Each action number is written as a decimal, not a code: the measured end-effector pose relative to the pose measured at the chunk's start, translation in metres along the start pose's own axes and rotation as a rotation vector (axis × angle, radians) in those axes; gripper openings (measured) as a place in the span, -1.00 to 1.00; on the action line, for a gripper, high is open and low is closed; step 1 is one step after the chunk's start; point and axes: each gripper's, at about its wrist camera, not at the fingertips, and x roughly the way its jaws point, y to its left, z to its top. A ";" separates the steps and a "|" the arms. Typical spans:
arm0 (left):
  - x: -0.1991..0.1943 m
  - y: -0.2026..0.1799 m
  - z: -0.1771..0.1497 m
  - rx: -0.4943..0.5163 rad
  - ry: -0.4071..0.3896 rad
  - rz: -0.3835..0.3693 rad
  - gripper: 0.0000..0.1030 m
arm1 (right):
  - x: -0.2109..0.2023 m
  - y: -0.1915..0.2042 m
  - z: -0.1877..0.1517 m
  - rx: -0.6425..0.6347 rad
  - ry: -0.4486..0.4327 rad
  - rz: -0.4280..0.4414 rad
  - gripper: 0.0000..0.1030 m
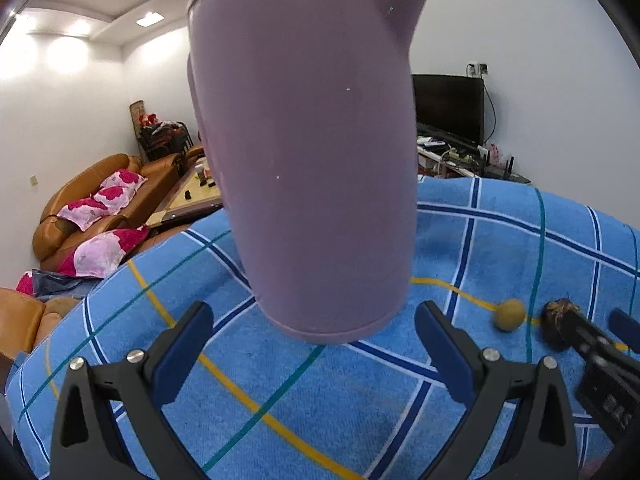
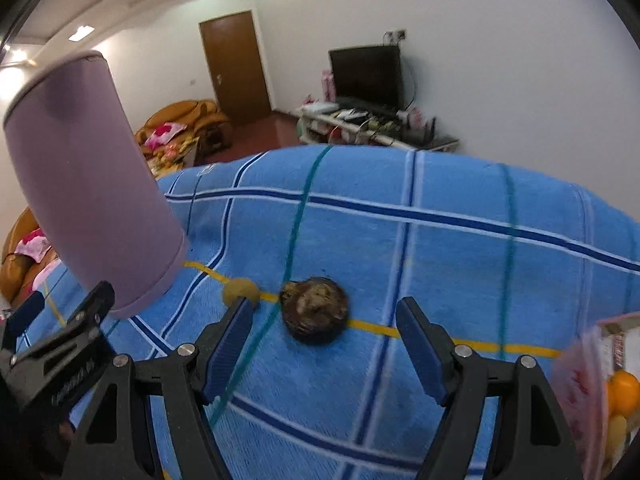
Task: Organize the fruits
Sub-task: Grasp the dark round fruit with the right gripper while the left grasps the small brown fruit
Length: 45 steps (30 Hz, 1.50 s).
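Observation:
A dark brown round fruit (image 2: 314, 310) lies on the blue checked cloth (image 2: 440, 248), just ahead of my right gripper (image 2: 326, 305). That gripper is open, and neither pad touches the fruit. A small yellow-brown fruit (image 2: 240, 290) sits by the left fingertip. Both fruits, the yellow-brown one (image 1: 509, 314) and the dark one (image 1: 558, 320), show at the right of the left wrist view, with the right gripper (image 1: 592, 340) over the dark one. My left gripper (image 1: 315, 312) is open; its fingers flank the base of a tall purple jug (image 1: 312, 152) with gaps on both sides.
The purple jug (image 2: 88, 184) stands upright left of the fruits. A pink bag (image 2: 580, 392) holding oranges (image 2: 622, 390) is at the right edge. Beyond the cloth-covered table are a sofa with pink cushions (image 1: 100, 200), a low table and a television (image 2: 366, 76).

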 end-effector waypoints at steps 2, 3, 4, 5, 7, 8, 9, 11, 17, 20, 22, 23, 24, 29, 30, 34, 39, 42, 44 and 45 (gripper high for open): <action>0.002 0.000 0.000 0.004 0.006 -0.004 0.99 | 0.014 0.005 0.004 -0.023 0.049 -0.006 0.12; 0.001 0.000 0.000 0.007 0.009 -0.008 0.99 | 0.022 0.006 0.006 -0.020 0.075 0.011 0.09; 0.002 0.000 0.000 0.010 0.012 -0.012 0.99 | 0.027 0.008 0.006 -0.021 0.094 0.008 0.09; 0.002 -0.001 0.000 0.012 0.014 -0.016 0.99 | 0.034 0.008 0.007 -0.019 0.120 0.006 0.09; 0.002 -0.002 0.001 0.017 0.015 -0.022 0.99 | 0.039 0.008 0.007 -0.008 0.133 0.012 0.09; 0.002 -0.002 0.001 0.019 0.015 -0.025 0.99 | 0.040 0.009 0.008 -0.015 0.137 0.016 0.08; 0.002 -0.002 0.001 0.020 0.016 -0.030 0.99 | 0.040 0.009 0.007 -0.022 0.139 0.013 -0.04; 0.001 -0.003 0.001 0.021 0.016 -0.036 0.99 | 0.037 0.009 0.006 -0.042 0.142 -0.004 -0.07; 0.002 -0.004 0.001 0.031 0.023 -0.045 0.99 | 0.012 -0.007 -0.009 -0.028 0.125 0.014 -0.08; 0.000 -0.008 0.001 0.044 0.017 -0.051 0.99 | -0.022 -0.022 -0.023 -0.007 0.041 0.005 -0.08; -0.002 -0.012 0.000 0.058 0.009 -0.074 0.99 | -0.042 -0.031 -0.028 0.002 -0.014 -0.012 -0.08; -0.005 -0.015 0.000 0.065 0.001 -0.096 0.99 | -0.055 -0.036 -0.033 0.012 -0.052 -0.027 -0.08; -0.007 -0.018 0.000 0.070 -0.007 -0.116 0.98 | -0.067 -0.040 -0.037 0.014 -0.090 -0.046 -0.08; -0.019 -0.044 -0.002 0.139 -0.014 -0.227 0.85 | -0.101 -0.041 -0.044 -0.009 -0.222 -0.094 -0.08; -0.019 -0.048 -0.001 0.142 0.004 -0.252 0.77 | -0.102 -0.041 -0.043 -0.020 -0.232 -0.100 -0.08; -0.013 -0.071 0.006 0.151 0.092 -0.358 0.52 | -0.103 -0.044 -0.041 -0.016 -0.242 -0.088 -0.08; -0.003 -0.104 0.015 0.227 0.109 -0.385 0.17 | -0.104 -0.049 -0.041 0.000 -0.241 -0.085 -0.08; 0.011 -0.115 0.017 0.229 0.148 -0.380 -0.09 | -0.101 -0.053 -0.040 0.021 -0.229 -0.080 -0.08; 0.022 -0.119 0.014 0.231 0.186 -0.371 -0.16 | -0.100 -0.054 -0.039 0.031 -0.224 -0.077 -0.08; 0.029 -0.122 0.012 0.238 0.223 -0.364 -0.20 | -0.099 -0.054 -0.040 0.032 -0.221 -0.074 -0.08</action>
